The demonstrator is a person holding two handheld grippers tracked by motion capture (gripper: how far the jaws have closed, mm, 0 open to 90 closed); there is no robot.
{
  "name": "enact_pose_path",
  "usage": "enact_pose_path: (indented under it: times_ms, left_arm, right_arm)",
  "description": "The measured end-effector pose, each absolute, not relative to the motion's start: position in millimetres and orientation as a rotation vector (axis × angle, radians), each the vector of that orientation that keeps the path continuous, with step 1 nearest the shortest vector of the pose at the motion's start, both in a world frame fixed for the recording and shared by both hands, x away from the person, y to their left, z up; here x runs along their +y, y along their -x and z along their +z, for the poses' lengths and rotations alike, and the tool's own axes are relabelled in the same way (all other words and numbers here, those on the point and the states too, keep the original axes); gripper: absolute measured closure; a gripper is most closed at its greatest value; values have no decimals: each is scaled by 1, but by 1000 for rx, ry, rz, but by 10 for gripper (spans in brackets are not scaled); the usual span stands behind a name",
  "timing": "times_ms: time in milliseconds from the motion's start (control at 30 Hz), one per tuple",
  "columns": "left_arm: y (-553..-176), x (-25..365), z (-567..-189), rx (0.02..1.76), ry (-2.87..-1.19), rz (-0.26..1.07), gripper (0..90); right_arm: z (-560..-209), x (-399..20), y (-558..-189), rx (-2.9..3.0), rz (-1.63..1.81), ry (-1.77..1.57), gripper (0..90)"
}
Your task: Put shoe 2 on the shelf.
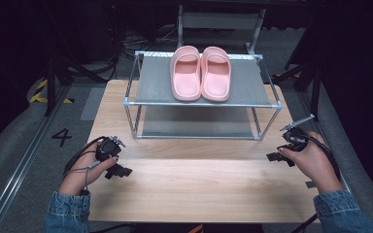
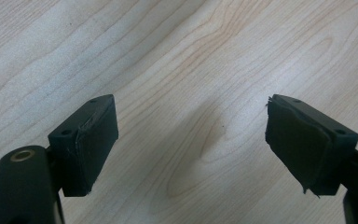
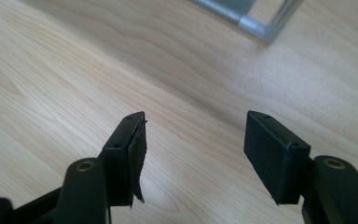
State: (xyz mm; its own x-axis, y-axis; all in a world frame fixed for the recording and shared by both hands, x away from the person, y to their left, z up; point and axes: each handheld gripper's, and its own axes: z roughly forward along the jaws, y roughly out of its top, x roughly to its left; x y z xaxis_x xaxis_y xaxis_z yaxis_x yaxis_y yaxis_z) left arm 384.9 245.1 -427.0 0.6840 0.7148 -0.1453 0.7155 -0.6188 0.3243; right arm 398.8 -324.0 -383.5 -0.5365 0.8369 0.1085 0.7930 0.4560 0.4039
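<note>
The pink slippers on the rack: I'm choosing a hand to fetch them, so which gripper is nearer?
Roughly equal. The left gripper sits front-left of the pink slippers, the right gripper front-right, both open over the table.

We read a single black numeral "4" (image 1: 61, 137) painted on the grey floor (image 1: 24, 145). It sits just left of the wooden table (image 1: 199, 179).

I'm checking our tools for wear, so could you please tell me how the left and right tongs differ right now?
The left tongs stand wider open than the right tongs. The left ones face bare wooden table; the right ones point toward a corner of the metal rack. Both are empty, with a frayed pad.
</note>
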Motion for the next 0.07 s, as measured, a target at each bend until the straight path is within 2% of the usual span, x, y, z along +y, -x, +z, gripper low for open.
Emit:
enact_pose_path:
  times_ms: [67]
  left_arm:
    - [-385, 245, -427, 1126, -2539, -1, 179]
  right_arm:
    - [-387, -325, -398, 2590, 622, -1456, 393]
